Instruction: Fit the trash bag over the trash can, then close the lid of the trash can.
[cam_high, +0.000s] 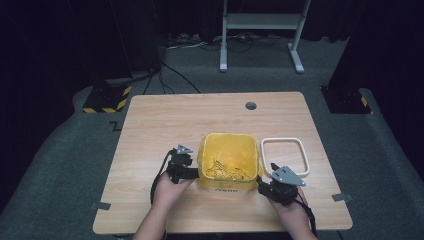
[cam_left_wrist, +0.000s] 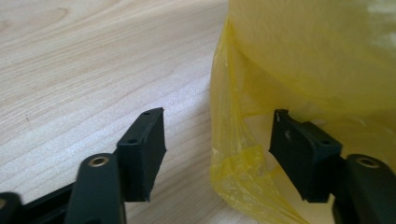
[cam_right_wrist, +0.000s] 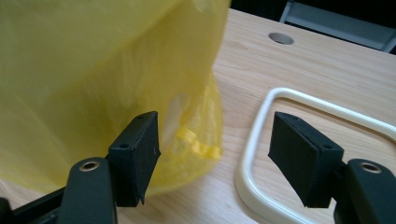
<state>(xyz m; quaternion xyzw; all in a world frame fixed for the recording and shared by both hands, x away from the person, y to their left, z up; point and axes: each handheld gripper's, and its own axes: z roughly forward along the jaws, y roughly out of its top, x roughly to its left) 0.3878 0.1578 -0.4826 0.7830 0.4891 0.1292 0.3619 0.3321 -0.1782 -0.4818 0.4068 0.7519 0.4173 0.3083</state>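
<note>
My left gripper (cam_left_wrist: 217, 156) is spread, with the loose fold of the yellow plastic bag (cam_left_wrist: 233, 163) between its jaws; my right gripper (cam_right_wrist: 215, 156), also spread, has the bag just left.

Both forearms come in from the near edge, one hand on each tool. The left tool (cam_high: 192, 171) points inward to the right, its jaws spread apart. The right tool (cam_high: 265, 184) points inward to the left, its jaws likewise standing apart, gripping nothing.
</note>
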